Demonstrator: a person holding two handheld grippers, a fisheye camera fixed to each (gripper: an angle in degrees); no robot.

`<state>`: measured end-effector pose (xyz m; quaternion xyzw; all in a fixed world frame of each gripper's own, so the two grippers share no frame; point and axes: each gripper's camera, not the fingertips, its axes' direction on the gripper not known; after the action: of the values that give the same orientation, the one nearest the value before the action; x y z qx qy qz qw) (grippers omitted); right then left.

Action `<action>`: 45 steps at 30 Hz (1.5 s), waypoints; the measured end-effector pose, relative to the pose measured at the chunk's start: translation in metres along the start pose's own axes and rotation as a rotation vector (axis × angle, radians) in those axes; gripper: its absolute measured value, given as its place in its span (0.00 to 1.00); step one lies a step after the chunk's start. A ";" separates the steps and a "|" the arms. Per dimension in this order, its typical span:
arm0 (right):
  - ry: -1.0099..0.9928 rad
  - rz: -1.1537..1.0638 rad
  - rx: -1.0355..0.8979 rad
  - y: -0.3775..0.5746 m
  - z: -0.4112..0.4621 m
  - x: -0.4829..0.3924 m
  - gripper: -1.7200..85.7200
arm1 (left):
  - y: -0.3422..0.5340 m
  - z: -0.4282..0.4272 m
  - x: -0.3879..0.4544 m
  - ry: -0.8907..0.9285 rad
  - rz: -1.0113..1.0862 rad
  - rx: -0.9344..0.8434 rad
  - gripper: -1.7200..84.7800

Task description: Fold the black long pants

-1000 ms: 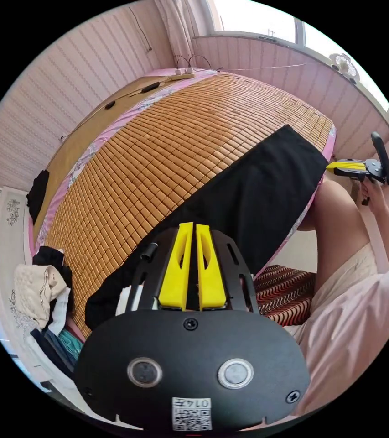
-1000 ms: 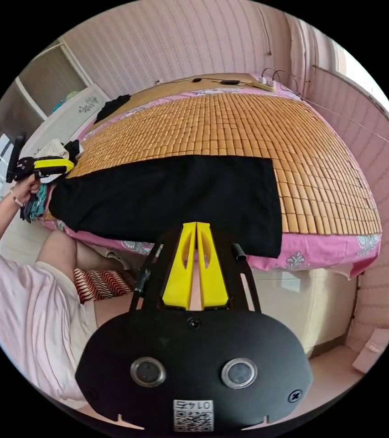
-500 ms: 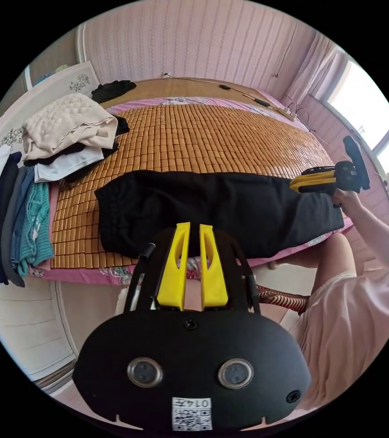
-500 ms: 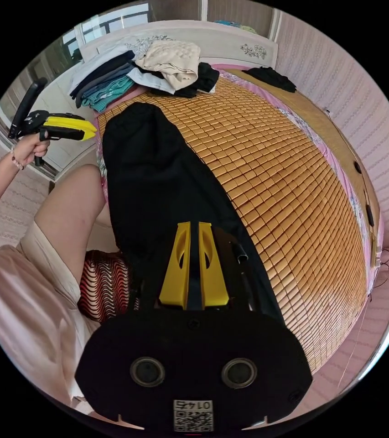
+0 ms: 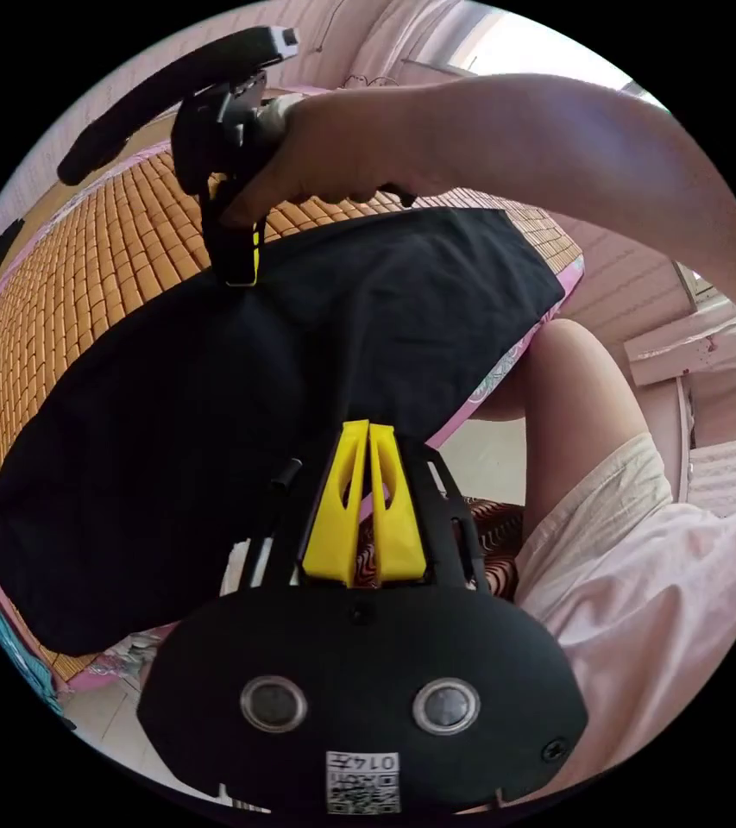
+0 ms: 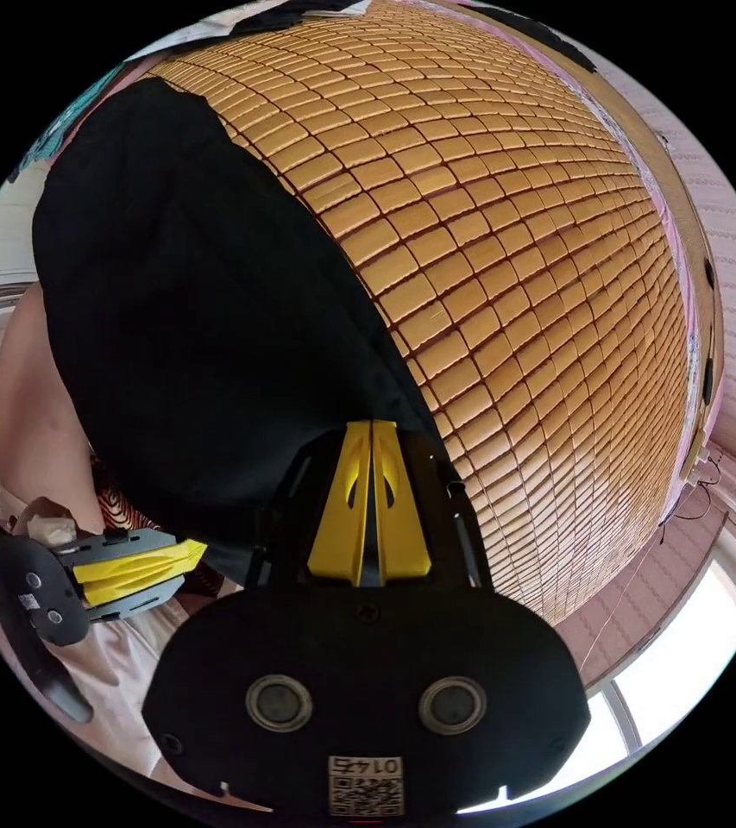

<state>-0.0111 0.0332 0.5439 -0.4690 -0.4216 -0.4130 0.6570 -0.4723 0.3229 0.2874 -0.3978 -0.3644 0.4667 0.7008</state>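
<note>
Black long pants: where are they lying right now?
The black long pants lie flat along the near edge of the bamboo-tile mat, beside the person's leg.

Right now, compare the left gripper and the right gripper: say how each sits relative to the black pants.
The right gripper is over the bed, its tip at the black pants' edge beside the bamboo mat; the left gripper hangs off the bed, by the person's leg. The right gripper's tip seems to touch cloth; the left gripper's seems just clear. Both have yellow jaws closed.
</note>
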 end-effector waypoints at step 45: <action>-0.384 1.239 0.542 0.672 0.167 0.220 0.20 | -0.007 -0.007 0.000 -0.106 0.093 -0.129 0.01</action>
<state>0.6587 0.3093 0.6048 -0.5073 -0.2735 0.2471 0.7790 -0.4635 0.3198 0.2907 -0.4332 -0.4115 0.4946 0.6311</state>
